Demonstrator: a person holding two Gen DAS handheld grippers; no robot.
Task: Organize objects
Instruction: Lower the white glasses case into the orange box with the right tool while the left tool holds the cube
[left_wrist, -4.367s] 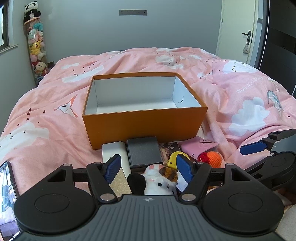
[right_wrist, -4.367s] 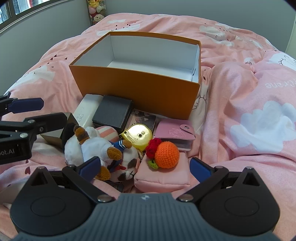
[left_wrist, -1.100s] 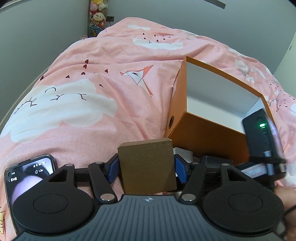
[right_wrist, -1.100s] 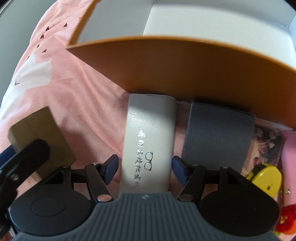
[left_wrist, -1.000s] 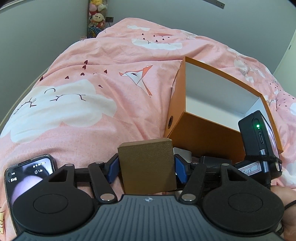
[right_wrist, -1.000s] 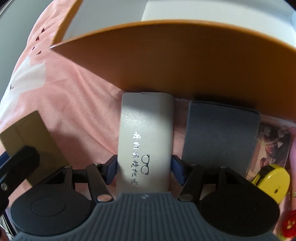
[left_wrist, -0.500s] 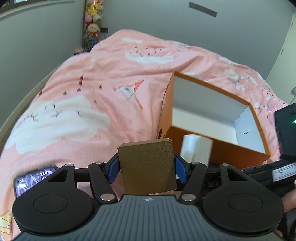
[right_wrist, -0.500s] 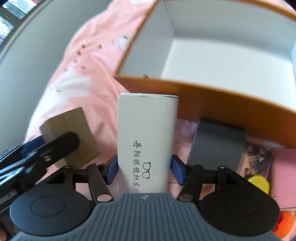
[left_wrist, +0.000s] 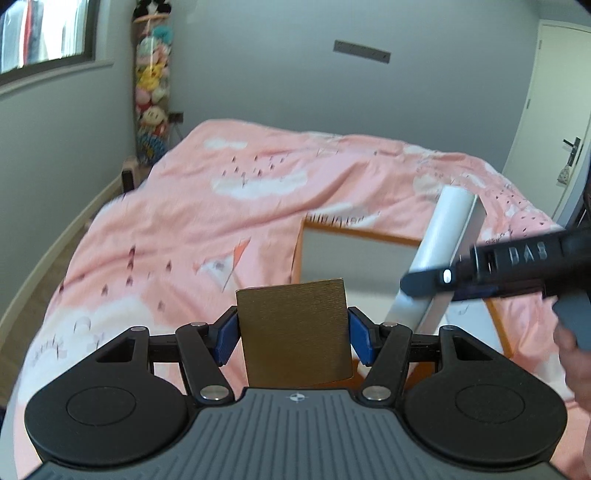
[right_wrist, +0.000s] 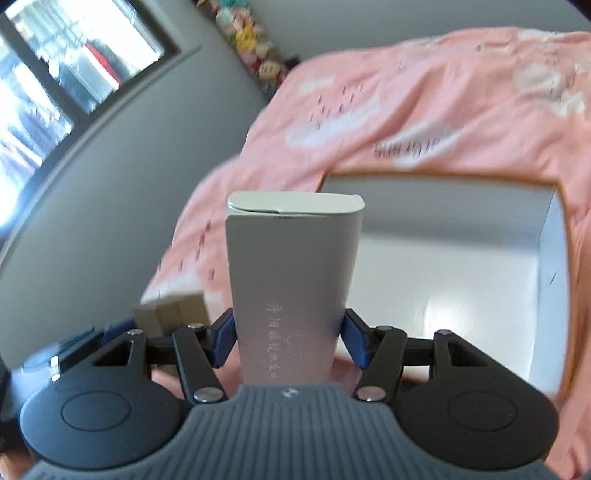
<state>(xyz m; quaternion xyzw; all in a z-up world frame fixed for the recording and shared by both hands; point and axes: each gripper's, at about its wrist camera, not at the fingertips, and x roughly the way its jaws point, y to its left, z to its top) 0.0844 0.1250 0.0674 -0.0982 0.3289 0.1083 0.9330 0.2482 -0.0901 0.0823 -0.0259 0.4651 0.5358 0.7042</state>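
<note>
The left gripper (left_wrist: 293, 334) is holding a brown box (left_wrist: 293, 332) just before the orange box (left_wrist: 498, 332). The right gripper (right_wrist: 286, 341) is holding a white case (right_wrist: 291, 280) above it. The orange box is looking empty inside, so nearly all sorting is remaining.

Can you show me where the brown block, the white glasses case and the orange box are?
brown block (left_wrist: 293, 332): left wrist view, middle of its front face.
white glasses case (right_wrist: 291, 266): right wrist view, middle of its broad face.
orange box (right_wrist: 563, 221): right wrist view, on its right rim.
</note>
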